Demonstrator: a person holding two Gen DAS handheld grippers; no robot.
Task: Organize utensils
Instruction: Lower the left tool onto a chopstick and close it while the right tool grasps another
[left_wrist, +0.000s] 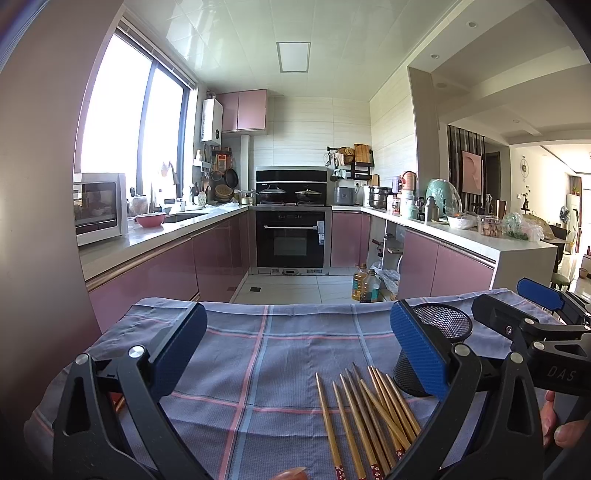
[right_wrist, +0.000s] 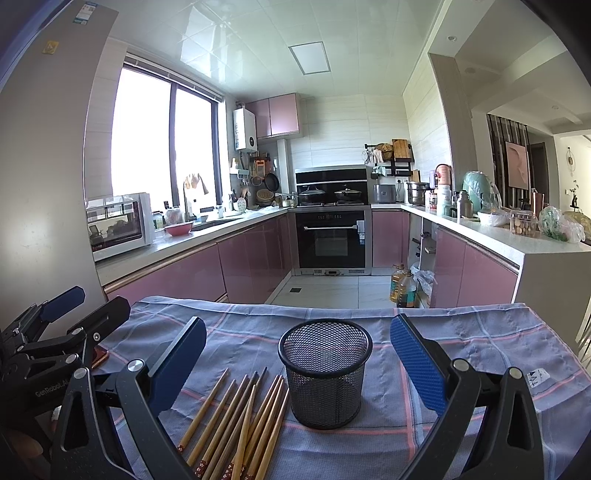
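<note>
A blue checked cloth (right_wrist: 332, 446) with pink lines covers the surface and serves as the bed for everything in play. Upright on it stands a black mesh cup (right_wrist: 325, 373), its open mouth facing up; all else is placed from this cup.

The right tongs (right_wrist: 298, 365) are held level and low over the cloth, pointing toward the kitchen, with the cup sitting between the two blue pads. The pads are spread wide, well clear of the cup's wall on both sides, holding nothing.

The left tongs (left_wrist: 298, 354) are to the left of the cup, likewise held low and level, spread wide and holding nothing. In the left wrist view the cup (left_wrist: 436, 347) shows partly behind the right-hand pad, and the right tongs (left_wrist: 524, 314) reach in just beyond it.

A fanned bundle of bamboo chopsticks (right_wrist: 236, 421) lies flat on the cloth just left of the cup, tips pointing toward the kitchen, patterned red ends nearest the cameras. In the left wrist view the chopsticks (left_wrist: 365, 413) lie between the left tongs' pads, untouched.
</note>
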